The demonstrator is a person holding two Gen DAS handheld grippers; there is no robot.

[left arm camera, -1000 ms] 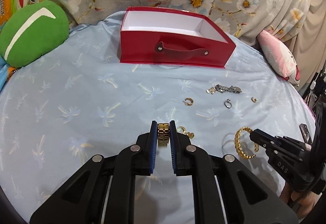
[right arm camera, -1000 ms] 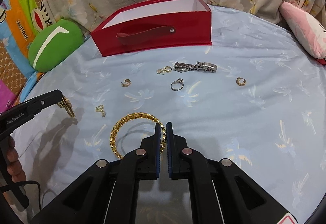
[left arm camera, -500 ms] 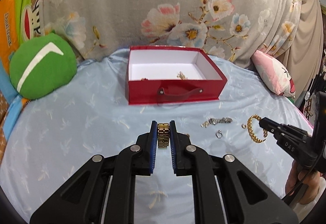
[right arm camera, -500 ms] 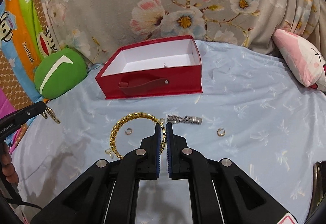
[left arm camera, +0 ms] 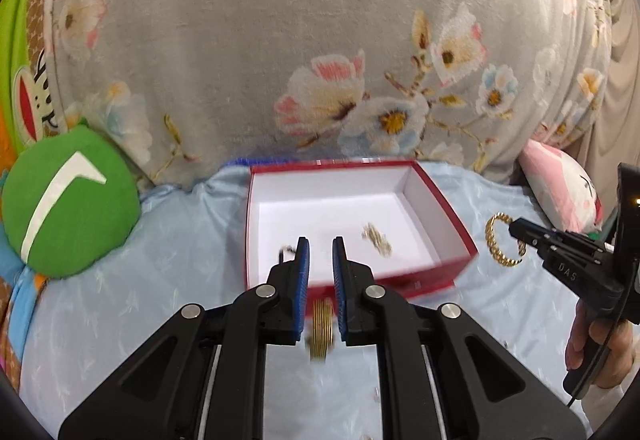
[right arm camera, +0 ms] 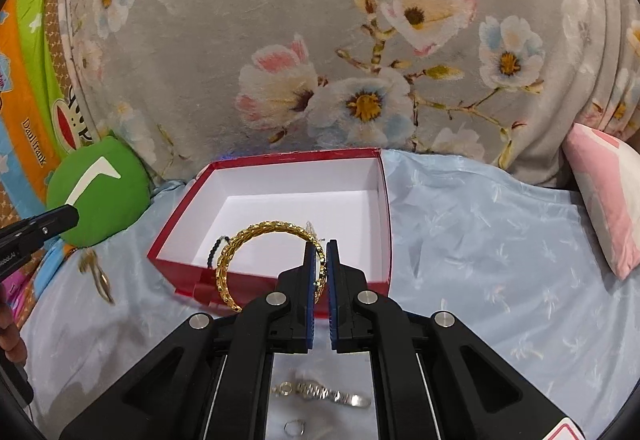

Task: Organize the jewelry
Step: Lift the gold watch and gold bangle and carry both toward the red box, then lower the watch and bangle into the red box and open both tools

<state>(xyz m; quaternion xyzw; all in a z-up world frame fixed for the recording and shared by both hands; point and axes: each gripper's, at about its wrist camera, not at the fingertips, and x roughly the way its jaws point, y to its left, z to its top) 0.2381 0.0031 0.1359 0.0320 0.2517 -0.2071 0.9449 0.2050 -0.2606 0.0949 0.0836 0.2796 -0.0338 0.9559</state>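
Right gripper (right arm camera: 319, 254) clamps gold bangle (right arm camera: 256, 236) (left gripper (left arm camera: 319, 254) parted).

The gold band (left arm camera: 322, 332) below the left gripper (left arm camera: 318, 240) is motion-blurred, its contact with anything unclear.

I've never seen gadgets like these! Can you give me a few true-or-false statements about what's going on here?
1. The red cardboard box with white lining has a gold trinket inside. True.
2. The right gripper holds a silver link chain. False: it grips a gold braided bangle; the chain lies on the blue cloth.
3. The left gripper clamps a gold ribbed band. False: its jaws stand apart, and the band is blurred below them.
4. A round green cushion sits left of the box. True.
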